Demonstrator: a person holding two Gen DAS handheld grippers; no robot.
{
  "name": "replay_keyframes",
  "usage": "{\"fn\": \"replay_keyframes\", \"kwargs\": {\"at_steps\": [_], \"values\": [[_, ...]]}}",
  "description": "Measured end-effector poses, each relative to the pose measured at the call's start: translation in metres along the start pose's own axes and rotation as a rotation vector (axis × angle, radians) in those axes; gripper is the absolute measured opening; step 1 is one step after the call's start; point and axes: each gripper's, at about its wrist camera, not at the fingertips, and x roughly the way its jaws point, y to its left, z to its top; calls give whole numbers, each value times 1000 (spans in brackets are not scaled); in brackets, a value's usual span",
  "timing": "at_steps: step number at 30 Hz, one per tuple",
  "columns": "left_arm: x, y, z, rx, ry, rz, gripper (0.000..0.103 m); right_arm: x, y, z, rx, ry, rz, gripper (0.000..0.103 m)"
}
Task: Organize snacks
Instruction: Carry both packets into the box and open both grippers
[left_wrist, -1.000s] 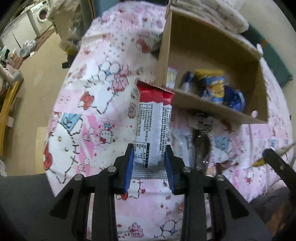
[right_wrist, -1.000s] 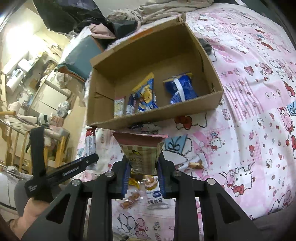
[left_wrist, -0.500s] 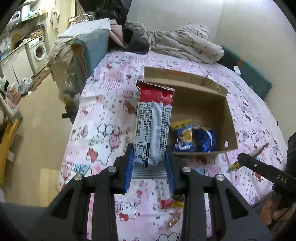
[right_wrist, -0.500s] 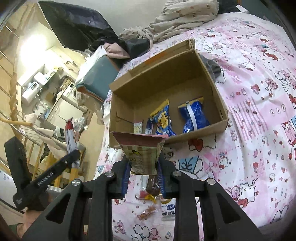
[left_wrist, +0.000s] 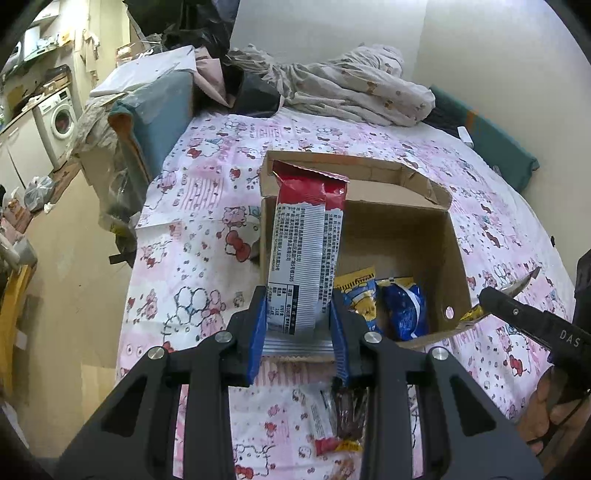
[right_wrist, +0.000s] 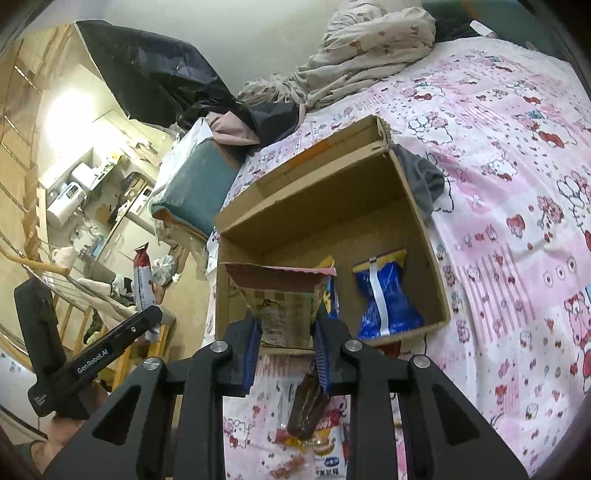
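My left gripper (left_wrist: 298, 325) is shut on a tall red and white snack packet (left_wrist: 306, 247) and holds it upright above the near left side of the open cardboard box (left_wrist: 454, 236). My right gripper (right_wrist: 284, 343) is shut on a tan packet with a pink top (right_wrist: 282, 299), raised over the box's near left corner (right_wrist: 417, 206). Inside the box lie a yellow-blue packet (left_wrist: 358, 299) and a dark blue packet (right_wrist: 386, 299). The left gripper with its red packet (right_wrist: 142, 280) shows at the left of the right wrist view.
Loose snacks lie on the pink Hello Kitty bedsheet (left_wrist: 192, 229) in front of the box: a dark brown wrapped snack (right_wrist: 306, 410) and a white pouch (right_wrist: 327, 450). Crumpled bedding (left_wrist: 351, 88) lies behind the box. The bed's left edge drops to the floor (left_wrist: 74, 258).
Both grippers have risen and pulled back from the box with their packets. The box now appears lower and farther, seen from above.
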Motion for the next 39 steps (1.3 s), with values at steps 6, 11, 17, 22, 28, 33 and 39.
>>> {"fn": "replay_keyframes", "kwargs": {"at_steps": [6, 11, 17, 22, 28, 33, 39], "values": [[25, -6, 10, -6, 40, -15, 28, 18, -2, 21, -55, 13, -47, 27], [47, -9, 12, -2, 55, -15, 28, 35, -13, 35, -55, 28, -73, 27], [72, -16, 1, 41, 90, -48, 28, 51, -19, 35, -39, 73, -86, 27], [87, -13, -3, 16, 107, -59, 28, 65, -20, 28, -42, 123, -112, 27], [95, -14, -3, 13, 128, -63, 29, 76, -23, 23, -38, 162, -136, 28], [94, -16, -2, 25, 128, -62, 29, 81, -22, 23, -34, 174, -141, 30], [91, -19, -1, 27, 126, -67, 31, 83, -17, 24, -60, 173, -149, 30]]}}
